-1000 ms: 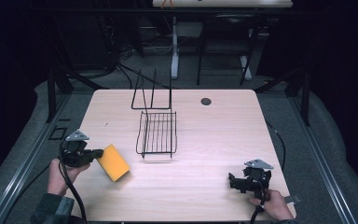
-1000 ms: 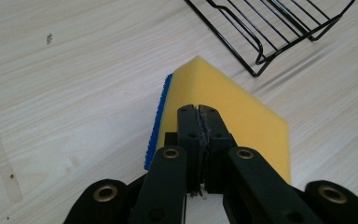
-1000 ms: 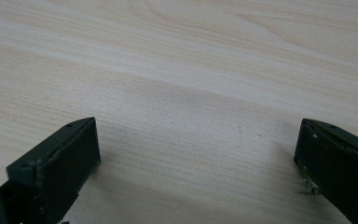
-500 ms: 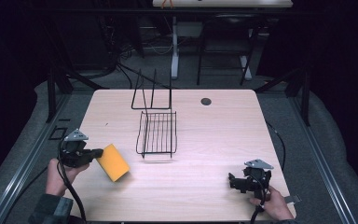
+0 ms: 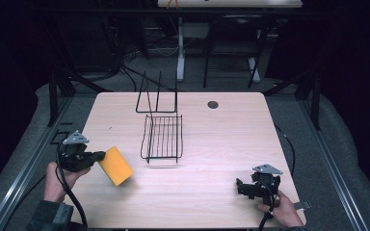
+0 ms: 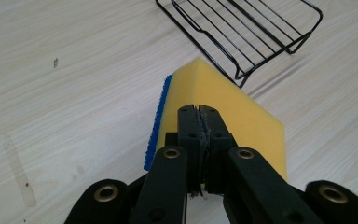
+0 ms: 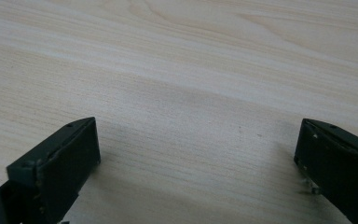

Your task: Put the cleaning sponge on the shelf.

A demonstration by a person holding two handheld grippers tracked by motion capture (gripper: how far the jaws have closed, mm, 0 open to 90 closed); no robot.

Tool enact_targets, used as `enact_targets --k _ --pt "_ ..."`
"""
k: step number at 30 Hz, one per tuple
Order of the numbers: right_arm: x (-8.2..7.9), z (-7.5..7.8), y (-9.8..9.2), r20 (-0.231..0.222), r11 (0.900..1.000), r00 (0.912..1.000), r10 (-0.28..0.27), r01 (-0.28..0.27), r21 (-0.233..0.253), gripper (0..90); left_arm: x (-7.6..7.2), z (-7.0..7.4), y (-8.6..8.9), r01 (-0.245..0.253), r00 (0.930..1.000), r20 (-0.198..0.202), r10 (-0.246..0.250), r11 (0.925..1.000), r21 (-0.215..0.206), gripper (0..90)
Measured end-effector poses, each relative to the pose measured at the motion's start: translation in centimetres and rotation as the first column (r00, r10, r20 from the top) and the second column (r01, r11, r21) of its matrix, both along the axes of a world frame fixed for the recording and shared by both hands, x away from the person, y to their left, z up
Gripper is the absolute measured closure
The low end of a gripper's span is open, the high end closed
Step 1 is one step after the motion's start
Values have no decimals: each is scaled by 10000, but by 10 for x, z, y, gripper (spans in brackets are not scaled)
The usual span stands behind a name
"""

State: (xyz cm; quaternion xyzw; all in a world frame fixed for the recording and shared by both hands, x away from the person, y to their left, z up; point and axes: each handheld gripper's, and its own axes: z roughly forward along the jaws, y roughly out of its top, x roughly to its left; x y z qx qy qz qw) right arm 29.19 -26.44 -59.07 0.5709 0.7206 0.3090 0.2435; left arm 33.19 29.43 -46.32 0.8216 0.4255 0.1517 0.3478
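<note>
- One yellow sponge (image 5: 116,166) is clamped by the left gripper (image 5: 98,156) fingers, just above the surface (image 5: 221,139), near the wire rack (image 5: 164,137).
- The right gripper (image 5: 239,186) fingers are wide apart, holding nothing.

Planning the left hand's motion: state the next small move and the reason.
Probably carry the yellow foam sponge with the blue scrub side toward the black wire rack: the left claw is shut on it, held just short of the rack.
</note>
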Motion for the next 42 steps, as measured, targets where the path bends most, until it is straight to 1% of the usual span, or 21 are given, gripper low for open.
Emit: enact_targets --k 3,9,10,14,20,21,28,29,30,31,34,37,40,42 --pt "0 0 0 -1 10000 10000 1 -1 0 0 -2 4 -2 55 9999 95 -55 10000 -15 890" --pt "0 0 0 -2 10000 10000 1 -1 -3 0 -3 8 -5 142 9995 287 -142 9999 -3 891" --pt "0 0 0 -1 10000 10000 0 0 -3 0 -3 9 -5 228 9994 276 -228 9997 21 891" --pt "0 0 0 -16 10000 10000 -16 16 5 0 -5 12 -7 230 9991 354 -231 9997 14 891" --pt "0 0 0 -1 10000 10000 1 -1 -8 0 -6 18 -9 370 9983 451 -365 9993 -89 891" --pt "0 0 0 -15 10000 10000 -18 18 6 0 -6 18 -10 335 9980 537 -329 9994 -116 891" --pt "0 0 0 -11 10000 10000 -21 21 2 0 -8 24 -13 493 9971 581 -487 9988 -75 891" --pt "0 0 0 -11 10000 10000 -21 21 2 0 -8 25 -14 512 9965 664 -504 9986 -98 891" --pt "0 0 0 -12 10000 10000 -23 23 2 0 -8 26 -14 554 9965 637 -548 9984 -77 891" --pt "0 0 0 -13 10000 10000 -21 21 -1 0 -8 28 -16 595 9956 724 -587 9982 -82 891" --pt "0 0 0 -5 10000 10000 -18 18 -2 0 -9 30 -18 634 9948 810 -625 9979 -86 891" --pt "0 0 0 36 10000 10000 -35 35 -6 0 -9 36 -19 727 9932 920 -715 9973 -96 891" --pt "0 0 0 -3 10000 10000 -27 27 -18 0 -10 38 -20 705 9922 1041 -689 9974 -121 891" --pt "0 0 0 -14 10000 10000 -35 35 -11 0 -9 41 -22 771 9918 1033 -754 9969 -123 891"
